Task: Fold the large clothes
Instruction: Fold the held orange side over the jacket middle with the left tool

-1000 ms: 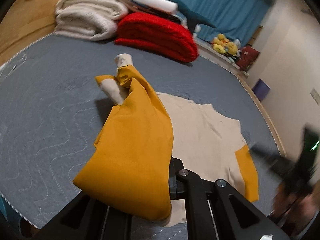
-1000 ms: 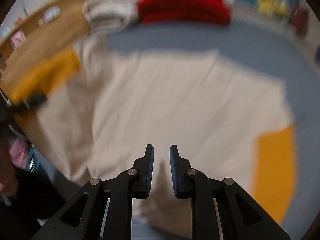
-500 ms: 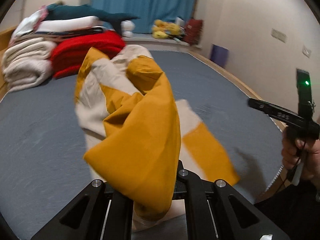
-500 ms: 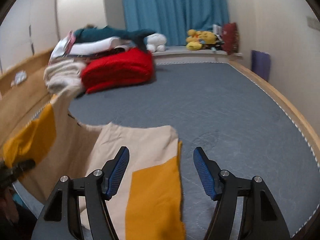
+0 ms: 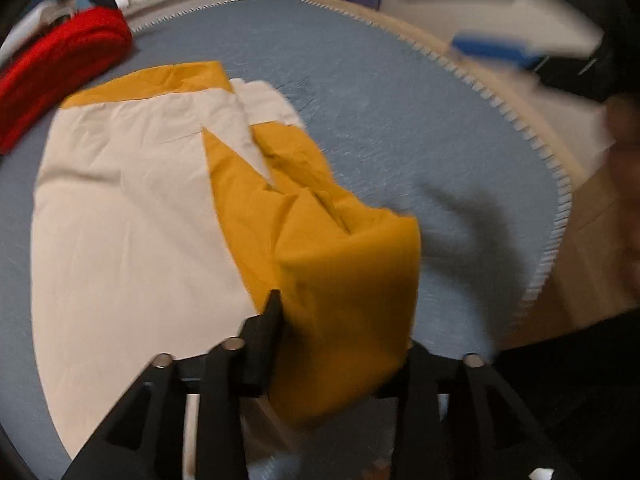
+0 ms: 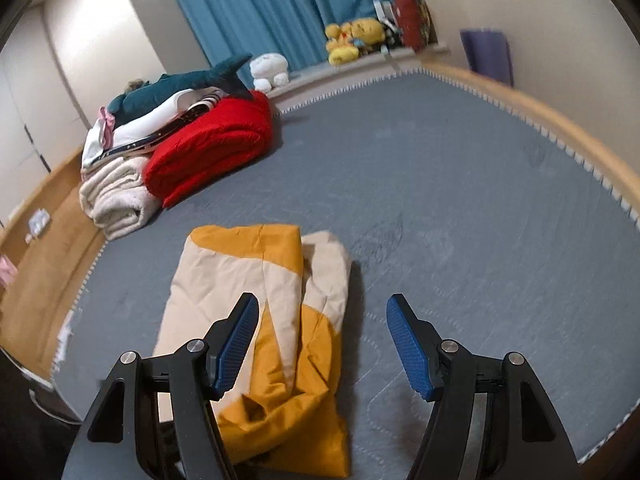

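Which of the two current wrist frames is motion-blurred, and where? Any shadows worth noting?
Left wrist: smeared on the right, where the right gripper and hand streak; the garment is soft, and a blurry shadow crosses the grey mattress. Right wrist: mostly sharp, slight softness lower left, usual fisheye bending.

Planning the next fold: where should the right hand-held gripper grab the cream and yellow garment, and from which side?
Probably the far yellow band of the garment, coming in from above at its right corner. That edge lies flat and exposed on the grey mattress, while the near yellow end is bunched.
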`<state>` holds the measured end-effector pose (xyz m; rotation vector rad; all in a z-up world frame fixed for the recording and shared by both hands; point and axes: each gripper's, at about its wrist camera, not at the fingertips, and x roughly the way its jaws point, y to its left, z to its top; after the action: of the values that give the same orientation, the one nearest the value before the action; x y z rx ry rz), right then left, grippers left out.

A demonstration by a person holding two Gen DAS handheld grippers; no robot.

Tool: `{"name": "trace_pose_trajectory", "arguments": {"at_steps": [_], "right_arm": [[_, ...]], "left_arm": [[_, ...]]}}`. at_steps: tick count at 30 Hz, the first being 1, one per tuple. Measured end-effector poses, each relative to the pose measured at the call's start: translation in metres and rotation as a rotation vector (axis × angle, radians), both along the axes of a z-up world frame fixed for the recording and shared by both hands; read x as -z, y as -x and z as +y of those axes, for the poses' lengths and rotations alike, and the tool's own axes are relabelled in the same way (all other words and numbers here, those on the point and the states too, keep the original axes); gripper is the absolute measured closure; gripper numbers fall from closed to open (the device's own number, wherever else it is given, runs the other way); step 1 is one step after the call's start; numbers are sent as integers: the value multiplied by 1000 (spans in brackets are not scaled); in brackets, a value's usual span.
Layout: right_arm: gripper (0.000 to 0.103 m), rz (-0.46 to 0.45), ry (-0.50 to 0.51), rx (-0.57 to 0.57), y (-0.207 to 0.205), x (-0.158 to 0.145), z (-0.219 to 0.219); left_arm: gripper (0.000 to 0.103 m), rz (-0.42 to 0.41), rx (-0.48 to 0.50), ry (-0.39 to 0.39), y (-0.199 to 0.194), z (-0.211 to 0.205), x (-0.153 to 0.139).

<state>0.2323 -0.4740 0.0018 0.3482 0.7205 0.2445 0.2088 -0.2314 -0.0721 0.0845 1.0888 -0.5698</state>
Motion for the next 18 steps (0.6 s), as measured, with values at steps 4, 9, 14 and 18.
{"name": "trace_pose_trajectory", "arguments": {"at_steps": [4,9,14,18], "right_arm": [[36,82,-83,-78,-14,15,10],[36,159,-102,-186,-21,33,43],[36,287,-15,-279,-23,66,86],[69,350,99,-325,-18,88,114]], "left_arm": [[53,26,71,132,17,49,-39],[52,-38,45,155,38,122,-69],[52,-50,-196,138,37,192,-41],[53,86,-403,183,20,216,-14]]}}
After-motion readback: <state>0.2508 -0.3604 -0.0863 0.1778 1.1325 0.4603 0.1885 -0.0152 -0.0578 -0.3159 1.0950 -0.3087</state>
